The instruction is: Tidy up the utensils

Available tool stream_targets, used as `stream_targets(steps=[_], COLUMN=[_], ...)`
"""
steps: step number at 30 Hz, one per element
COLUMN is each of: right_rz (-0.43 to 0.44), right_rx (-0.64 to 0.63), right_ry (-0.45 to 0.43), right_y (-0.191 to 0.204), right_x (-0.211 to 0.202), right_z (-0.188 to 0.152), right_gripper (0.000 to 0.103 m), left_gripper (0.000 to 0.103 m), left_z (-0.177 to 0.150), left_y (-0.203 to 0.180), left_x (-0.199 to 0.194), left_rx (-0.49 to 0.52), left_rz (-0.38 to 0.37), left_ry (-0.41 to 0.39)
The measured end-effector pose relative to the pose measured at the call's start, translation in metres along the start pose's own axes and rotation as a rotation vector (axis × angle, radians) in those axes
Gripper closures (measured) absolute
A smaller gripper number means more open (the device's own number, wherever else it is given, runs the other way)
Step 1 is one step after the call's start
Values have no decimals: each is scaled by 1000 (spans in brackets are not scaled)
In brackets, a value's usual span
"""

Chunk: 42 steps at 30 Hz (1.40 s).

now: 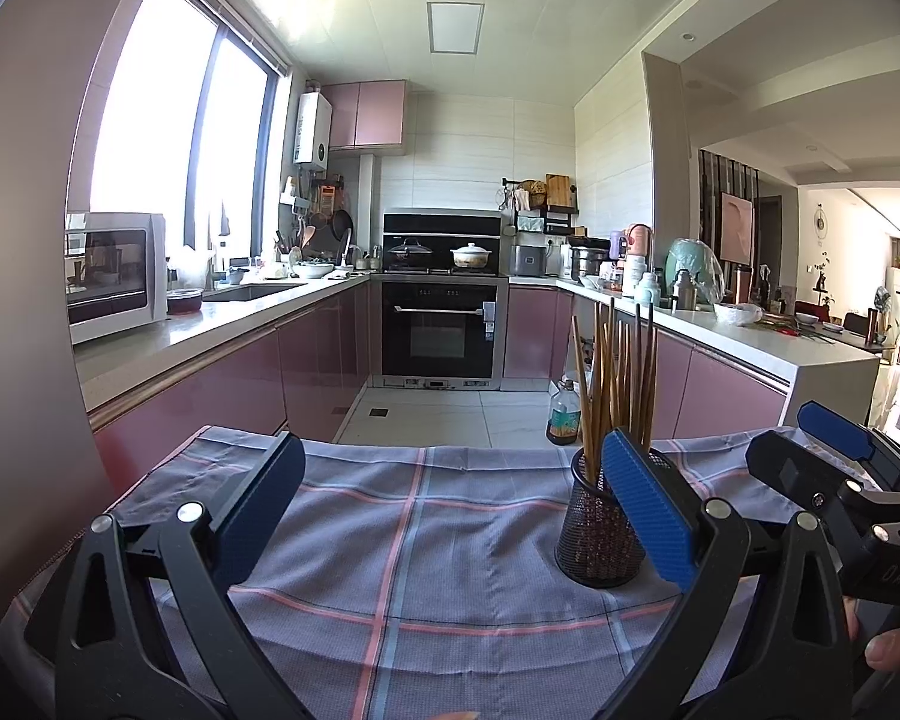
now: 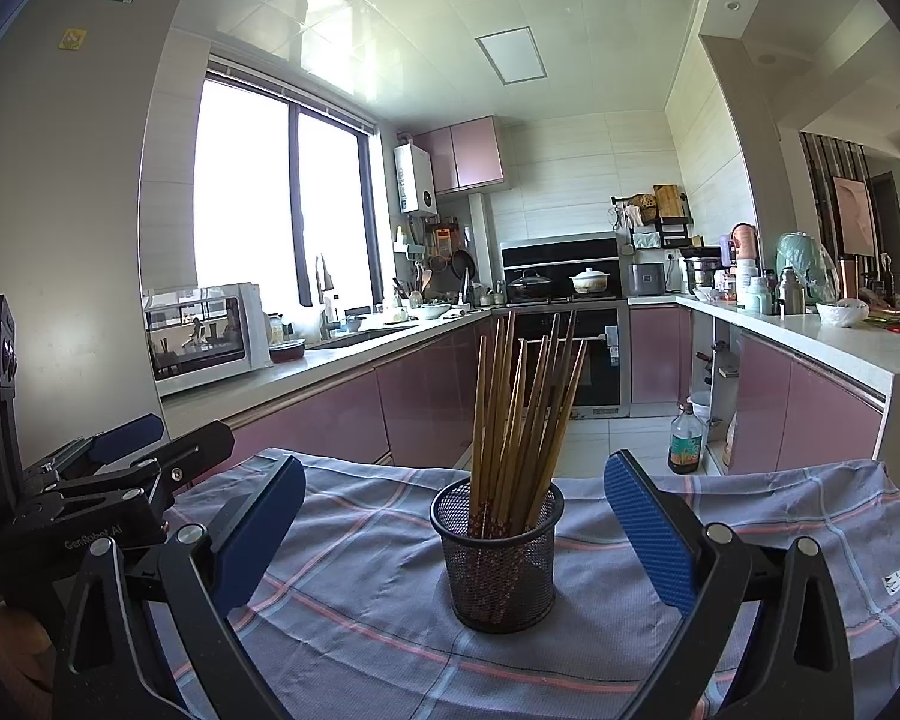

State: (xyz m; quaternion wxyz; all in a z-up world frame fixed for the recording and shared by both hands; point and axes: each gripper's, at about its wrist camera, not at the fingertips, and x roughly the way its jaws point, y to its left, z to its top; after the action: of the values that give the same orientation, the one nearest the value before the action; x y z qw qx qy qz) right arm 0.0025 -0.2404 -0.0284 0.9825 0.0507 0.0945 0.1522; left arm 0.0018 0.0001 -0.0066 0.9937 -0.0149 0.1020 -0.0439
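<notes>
A black mesh cup (image 2: 498,564) stands upright on a grey plaid cloth (image 2: 360,600) and holds several brown chopsticks (image 2: 522,414). My right gripper (image 2: 450,516) is open, its blue pads either side of the cup and a little short of it. In the left wrist view the same cup (image 1: 594,540) sits just behind the right pad, with the chopsticks (image 1: 618,384) rising above it. My left gripper (image 1: 450,510) is open over bare cloth (image 1: 390,540), left of the cup. Each gripper shows at the edge of the other's view: the right gripper (image 1: 810,450) and the left gripper (image 2: 150,444).
The cloth-covered table ends at a far edge (image 1: 450,450) with tiled floor beyond. A dark bottle (image 2: 684,441) stands on the floor by the pink cabinets. Counters with a white oven (image 1: 114,270), a sink and a stove ring the kitchen. A hand (image 1: 888,648) holds the right gripper.
</notes>
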Motion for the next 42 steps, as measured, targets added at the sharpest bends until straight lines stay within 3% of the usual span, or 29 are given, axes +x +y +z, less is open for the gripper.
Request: stream_targets(steps=[42], right_rz=[1], right_rx=[8], right_ry=[-2], right_y=[-5], right_x=[-1], right_z=[-1], right_gripper=[6], left_gripper=[5], left_z=[0], left_y=[-1], left_x=[2], left_rx=[3], left_rz=[3], left_ry=[3])
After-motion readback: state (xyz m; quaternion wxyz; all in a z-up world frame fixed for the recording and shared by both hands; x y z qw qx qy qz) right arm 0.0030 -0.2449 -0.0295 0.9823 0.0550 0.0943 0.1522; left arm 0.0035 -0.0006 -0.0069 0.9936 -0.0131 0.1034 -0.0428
